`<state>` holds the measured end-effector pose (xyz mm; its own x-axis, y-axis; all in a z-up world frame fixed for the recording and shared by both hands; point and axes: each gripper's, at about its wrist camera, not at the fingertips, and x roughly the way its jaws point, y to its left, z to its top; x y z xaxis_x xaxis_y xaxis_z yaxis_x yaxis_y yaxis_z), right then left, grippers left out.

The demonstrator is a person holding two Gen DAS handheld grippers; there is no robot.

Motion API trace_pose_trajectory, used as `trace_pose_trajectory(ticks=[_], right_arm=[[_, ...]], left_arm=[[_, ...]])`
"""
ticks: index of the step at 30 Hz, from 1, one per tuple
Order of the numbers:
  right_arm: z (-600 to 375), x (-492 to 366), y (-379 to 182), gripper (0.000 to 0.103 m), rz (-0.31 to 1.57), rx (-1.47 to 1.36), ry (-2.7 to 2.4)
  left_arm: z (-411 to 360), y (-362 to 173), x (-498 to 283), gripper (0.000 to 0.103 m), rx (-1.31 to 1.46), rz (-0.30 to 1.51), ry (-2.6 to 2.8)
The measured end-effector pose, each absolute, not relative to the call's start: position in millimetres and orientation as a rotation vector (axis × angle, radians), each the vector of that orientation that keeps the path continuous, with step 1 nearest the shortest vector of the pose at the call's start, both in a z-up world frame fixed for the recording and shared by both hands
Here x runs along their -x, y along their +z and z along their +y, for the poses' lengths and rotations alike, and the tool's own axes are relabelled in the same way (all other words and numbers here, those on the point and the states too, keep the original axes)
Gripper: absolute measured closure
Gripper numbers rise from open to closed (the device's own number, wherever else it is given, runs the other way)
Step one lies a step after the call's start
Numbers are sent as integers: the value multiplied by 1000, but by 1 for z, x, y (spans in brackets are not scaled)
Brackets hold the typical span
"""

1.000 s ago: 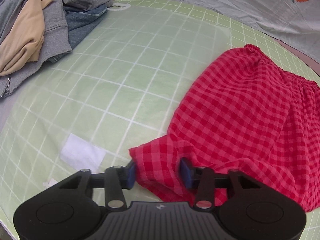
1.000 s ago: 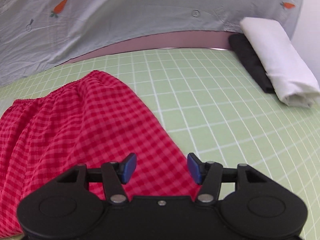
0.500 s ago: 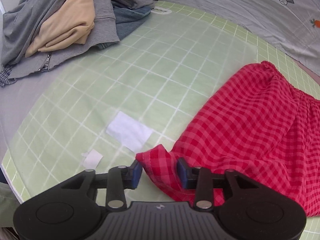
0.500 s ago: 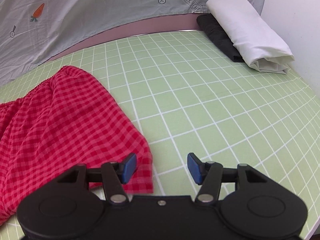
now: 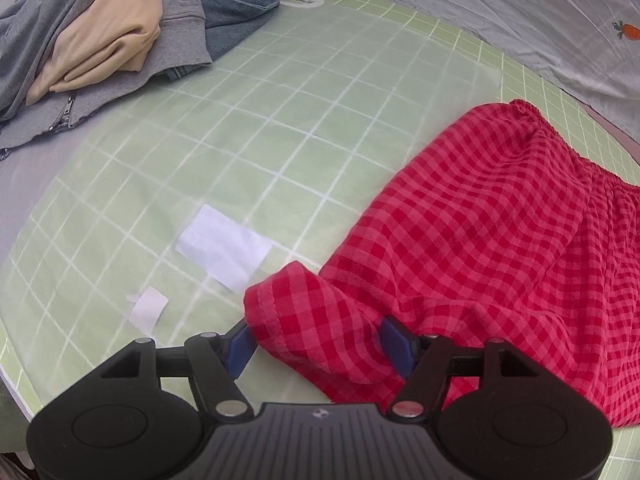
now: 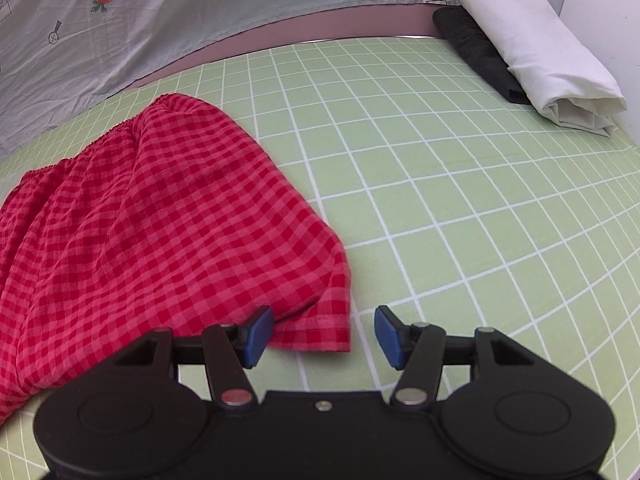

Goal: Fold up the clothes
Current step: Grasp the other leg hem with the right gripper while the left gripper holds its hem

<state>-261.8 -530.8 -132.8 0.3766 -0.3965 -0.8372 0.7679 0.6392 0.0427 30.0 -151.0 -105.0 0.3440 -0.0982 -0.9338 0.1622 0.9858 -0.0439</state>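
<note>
Red checked shorts [image 5: 492,240] lie spread on the green grid mat [image 5: 280,92], waistband at the far side. My left gripper [image 5: 318,346] is open, its blue pads on either side of a bunched hem corner of the left leg. In the right wrist view the shorts [image 6: 160,220] fill the left half. My right gripper [image 6: 324,336] is open at the right leg's hem corner; the cloth lies between the pads nearer the left pad [image 6: 256,334].
A pile of grey, beige and denim clothes [image 5: 100,40] sits at the mat's far left. Two white paper scraps [image 5: 224,246] lie on the mat near the left gripper. Folded white [image 6: 536,48] and black [image 6: 476,48] garments sit far right. A grey carrot-print sheet [image 6: 160,8] lies behind.
The right gripper has moved right, from over the leg to its hem corner. The left gripper has shifted; the left hem corner is now bunched higher between its wider pads.
</note>
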Motion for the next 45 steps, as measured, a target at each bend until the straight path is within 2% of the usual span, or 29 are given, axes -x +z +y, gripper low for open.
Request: trace_pose_trajectory(ticks=[5, 7, 8, 9, 10, 11, 12, 13, 15, 20, 24, 26, 29, 30, 37, 42, 45], right_arm=[[-530, 267, -133, 47, 903, -485, -770], [-530, 266, -133, 55, 898, -491, -756], [-530, 266, -133, 65, 896, -495, -744], [-530, 265, -133, 76, 894, -498, -729], [-529, 265, -132, 79, 892, -498, -716], [-528, 265, -131, 88, 890, -489, -708], [-527, 264, -129, 96, 885, -475, -698], [-526, 265, -126, 97, 875, -458, -697], [-525, 267, -115, 100, 841, -413, -710], [-537, 281, -71, 101, 713, -386, -691], [-560, 303, -34, 101, 510, -567, -665], [-566, 298, -37, 101, 526, -562, -688], [-561, 271, -67, 101, 724, -409, -743], [-560, 270, -72, 101, 731, -437, -731], [-563, 287, -57, 101, 558, -686, -673], [-578, 244, -67, 101, 654, -532, -748], [-581, 231, -50, 101, 534, -582, -672]], left_arm=[[-149, -107, -30, 35, -36, 1213, -167], [-149, -108, -30, 37, -34, 1212, -165], [-149, -109, -30, 38, -35, 1211, -166], [-150, -108, -30, 46, -37, 1206, -172], [-150, -108, -30, 58, -39, 1200, -183], [-151, -108, -30, 64, -42, 1192, -191], [-151, -107, -30, 79, -49, 1183, -194], [-151, -105, -31, 95, -52, 1172, -194], [-150, -101, -31, 99, -49, 1149, -193], [-141, -71, -32, 100, 1, 1072, -192], [-137, -47, -38, 99, 51, 1013, -196], [-142, -58, -45, 97, 48, 1039, -192], [-147, -80, -49, 97, 47, 1120, -164], [-147, -82, -46, 97, 48, 1128, -162], [-140, -60, -46, 97, 72, 1047, -176], [-147, -71, -64, 97, 112, 1079, -130], [-159, -58, -64, 97, 68, 1013, -161]])
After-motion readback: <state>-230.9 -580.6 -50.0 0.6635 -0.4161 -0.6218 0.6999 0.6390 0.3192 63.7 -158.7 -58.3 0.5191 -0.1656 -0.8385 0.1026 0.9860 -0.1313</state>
